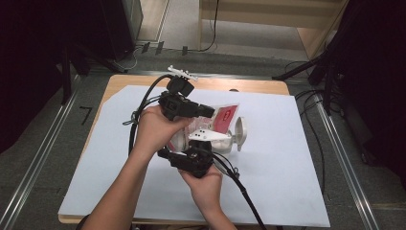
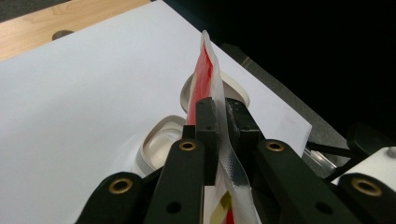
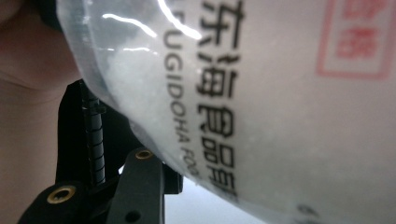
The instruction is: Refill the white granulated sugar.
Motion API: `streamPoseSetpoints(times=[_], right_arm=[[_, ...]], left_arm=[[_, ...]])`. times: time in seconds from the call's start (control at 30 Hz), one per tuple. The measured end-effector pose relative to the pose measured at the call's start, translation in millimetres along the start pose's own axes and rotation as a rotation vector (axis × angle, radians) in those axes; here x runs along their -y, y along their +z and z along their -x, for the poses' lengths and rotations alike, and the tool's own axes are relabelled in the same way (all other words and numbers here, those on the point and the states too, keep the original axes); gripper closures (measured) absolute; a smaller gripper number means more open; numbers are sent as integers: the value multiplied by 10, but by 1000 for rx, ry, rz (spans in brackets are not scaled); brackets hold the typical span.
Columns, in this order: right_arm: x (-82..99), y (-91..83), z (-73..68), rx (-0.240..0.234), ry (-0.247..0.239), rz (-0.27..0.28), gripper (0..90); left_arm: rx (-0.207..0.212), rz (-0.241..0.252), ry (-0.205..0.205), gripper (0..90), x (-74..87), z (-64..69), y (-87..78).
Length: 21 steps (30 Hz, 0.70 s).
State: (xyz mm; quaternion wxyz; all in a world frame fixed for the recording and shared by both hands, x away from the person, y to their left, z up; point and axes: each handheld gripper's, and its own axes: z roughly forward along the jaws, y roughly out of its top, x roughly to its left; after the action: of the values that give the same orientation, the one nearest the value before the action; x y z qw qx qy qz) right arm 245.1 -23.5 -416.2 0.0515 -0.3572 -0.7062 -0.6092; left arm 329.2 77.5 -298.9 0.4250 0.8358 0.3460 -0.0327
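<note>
A clear plastic bag (image 1: 225,117) with a red label and white grains inside hangs between my two grippers above the table. My left gripper (image 1: 210,111) comes in from the left and is shut on the bag's flat top edge (image 2: 205,70); in the left gripper view (image 2: 222,109) both jaws pinch the clear film. My right gripper (image 1: 189,148) sits below, near the person's right hand. In the right gripper view the bag (image 3: 280,116) bulges close to the camera with black printed characters, pressing on a ribbed finger (image 3: 95,140); the other jaw is hidden.
A white sheet (image 1: 287,167) covers the wooden table (image 1: 239,85). A white tub (image 2: 159,140) and a round white lid (image 2: 236,91) lie on the sheet just under the bag, with the white piece (image 1: 242,134) right of the grippers. Cables trail from both grippers.
</note>
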Motion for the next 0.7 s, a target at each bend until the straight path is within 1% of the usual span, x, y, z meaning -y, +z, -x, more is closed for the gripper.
streamPoseSetpoints(times=[0.03,0.07,0.13,0.2,0.33,0.37,0.4,0.47,0.53,0.6,0.67,0.7], right_arm=[[6,0,5,1,3,-3,620],[8,2,11,1,7,-5,620],[14,6,36,-3,11,-10,619],[20,6,57,-4,14,-6,618],[24,-13,84,-12,28,3,618],[23,-20,81,-20,30,9,619],[21,-28,73,-16,25,11,620],[17,-39,57,-13,17,16,622],[14,-36,61,-26,32,20,622],[19,-30,61,-27,37,24,622],[21,-30,59,-35,43,28,621],[19,-32,56,-44,49,29,621]], left_arm=[[-3,-3,2,859,0,-13,9],[-4,-5,-7,860,3,-25,22],[3,6,-7,860,8,-44,41],[-1,1,-5,859,2,-32,56],[13,3,-9,834,-11,-25,77],[11,7,-9,827,-12,-22,73],[18,15,-7,828,-12,-23,65],[15,19,-6,825,-12,-11,42],[19,22,-6,817,-11,5,44],[15,11,-3,815,-12,17,40],[14,19,-1,811,-11,30,35],[11,14,4,805,-17,38,25]])
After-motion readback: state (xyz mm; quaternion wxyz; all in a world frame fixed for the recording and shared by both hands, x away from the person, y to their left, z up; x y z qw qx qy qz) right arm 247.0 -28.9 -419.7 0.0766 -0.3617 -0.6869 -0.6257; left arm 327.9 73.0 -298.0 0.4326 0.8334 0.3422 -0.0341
